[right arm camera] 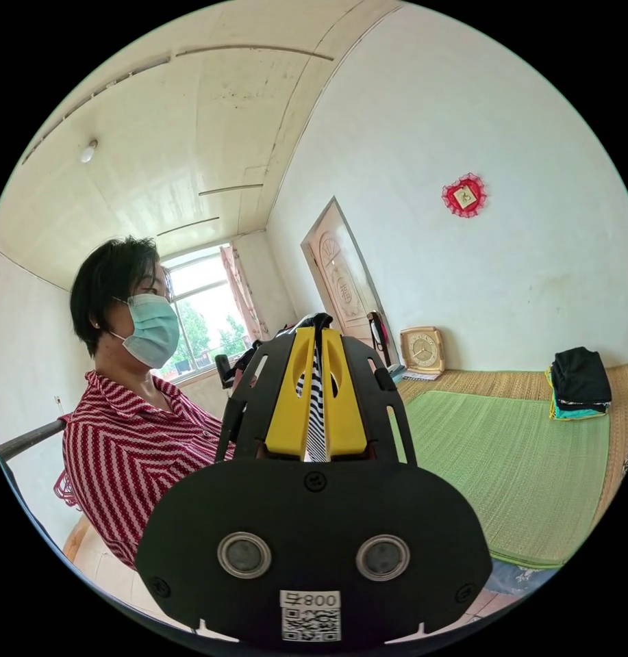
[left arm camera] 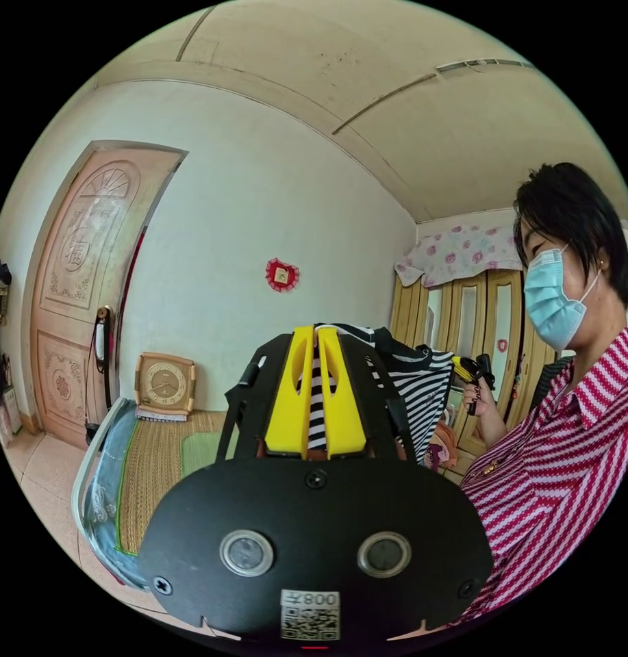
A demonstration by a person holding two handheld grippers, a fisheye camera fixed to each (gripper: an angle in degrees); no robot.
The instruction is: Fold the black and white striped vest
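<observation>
I am holding the vest (left arm camera: pixel 423 390) up in the air, well above the mat (right arm camera: pixel 519 458), with a gripper at each end. My left gripper (left arm camera: pixel 316 400) is clamping a strip of striped cloth between its yellow jaws, and the rest of the vest is hanging off toward three o'clock in the left gripper view, where the other gripper (left arm camera: pixel 472 369) is showing in the person's hand. My right gripper (right arm camera: pixel 316 404) is likewise pressing its jaws together on a striped edge, with dark cloth bunching at twelve o'clock above the tips.

I judge that I am spreading the vest before laying it down. To do this well I am aiming to keep both grips firm, draw my hands apart until the cloth between them is hanging flat and untwisted, and hold both at one level so the hem is falling straight. Then I would be lowering it onto the green mat, hem first, keeping it away from the folded pile (right arm camera: pixel 579 382) at three o'clock in the right gripper view. The clock (right arm camera: pixel 422 350) against the wall is well apart from the work.
</observation>
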